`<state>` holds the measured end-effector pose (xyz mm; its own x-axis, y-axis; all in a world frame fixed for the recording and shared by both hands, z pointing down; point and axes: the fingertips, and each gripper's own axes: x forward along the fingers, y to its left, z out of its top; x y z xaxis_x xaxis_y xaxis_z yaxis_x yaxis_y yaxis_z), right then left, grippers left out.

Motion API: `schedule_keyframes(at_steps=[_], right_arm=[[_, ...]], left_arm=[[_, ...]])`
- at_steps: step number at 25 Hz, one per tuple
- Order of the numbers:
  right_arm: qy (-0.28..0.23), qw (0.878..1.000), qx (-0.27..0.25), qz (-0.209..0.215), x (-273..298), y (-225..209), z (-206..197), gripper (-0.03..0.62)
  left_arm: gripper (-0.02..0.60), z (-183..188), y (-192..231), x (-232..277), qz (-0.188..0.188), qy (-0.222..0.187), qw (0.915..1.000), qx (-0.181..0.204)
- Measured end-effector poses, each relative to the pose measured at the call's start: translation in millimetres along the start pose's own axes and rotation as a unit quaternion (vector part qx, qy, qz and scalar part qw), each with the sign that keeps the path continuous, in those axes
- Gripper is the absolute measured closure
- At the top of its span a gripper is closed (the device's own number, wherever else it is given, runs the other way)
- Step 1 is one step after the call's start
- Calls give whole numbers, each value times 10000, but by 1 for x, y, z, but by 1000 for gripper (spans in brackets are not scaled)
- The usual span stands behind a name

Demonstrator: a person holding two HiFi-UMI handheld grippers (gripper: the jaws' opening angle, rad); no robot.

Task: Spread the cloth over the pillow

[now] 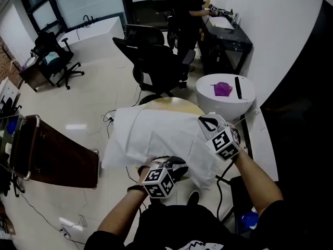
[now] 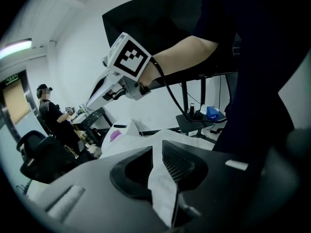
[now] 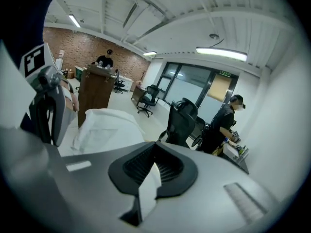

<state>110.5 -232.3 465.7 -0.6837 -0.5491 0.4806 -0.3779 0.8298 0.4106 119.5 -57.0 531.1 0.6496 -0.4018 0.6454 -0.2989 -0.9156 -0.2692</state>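
Note:
A white cloth lies over a bulky white pillow on a round wooden table; the pillow is hidden under it. My left gripper holds the cloth's near edge. In the left gripper view a strip of cloth is pinched between the jaws of the left gripper. My right gripper grips the cloth's right edge. In the right gripper view a fold of cloth sits pinched in the right gripper, and the covered pillow lies beyond.
A white round stand with a purple item is right of the table. A black office chair stands behind it, a brown wooden desk to the left. A person works at a dark bench at the back. Cables cross the floor.

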Motion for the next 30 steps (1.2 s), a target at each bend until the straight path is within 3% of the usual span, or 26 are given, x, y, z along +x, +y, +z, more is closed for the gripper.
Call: schedule_keyframes(at_steps=[7, 13, 21, 25, 30], right_arm=[[-225, 9970, 478, -563, -11, 32, 62, 588], [-375, 9950, 589, -713, -10, 62, 88, 588], [-582, 9966, 566, -108, 3, 107, 101, 586], [-412, 9978, 505, 73, 18, 131, 100, 571], [-98, 9991, 405, 97, 44, 153, 103, 559]], left_arm=[[529, -69, 47, -84, 409, 123, 9991, 13], [529, -136, 87, -139, 974, 438, 9932, -462], [529, -202, 142, -189, 1825, 825, 9734, -1116], [472, -250, 164, -199, 1757, 915, 9649, -1723], [429, -302, 186, -188, 1343, 1006, 9628, -2117]])
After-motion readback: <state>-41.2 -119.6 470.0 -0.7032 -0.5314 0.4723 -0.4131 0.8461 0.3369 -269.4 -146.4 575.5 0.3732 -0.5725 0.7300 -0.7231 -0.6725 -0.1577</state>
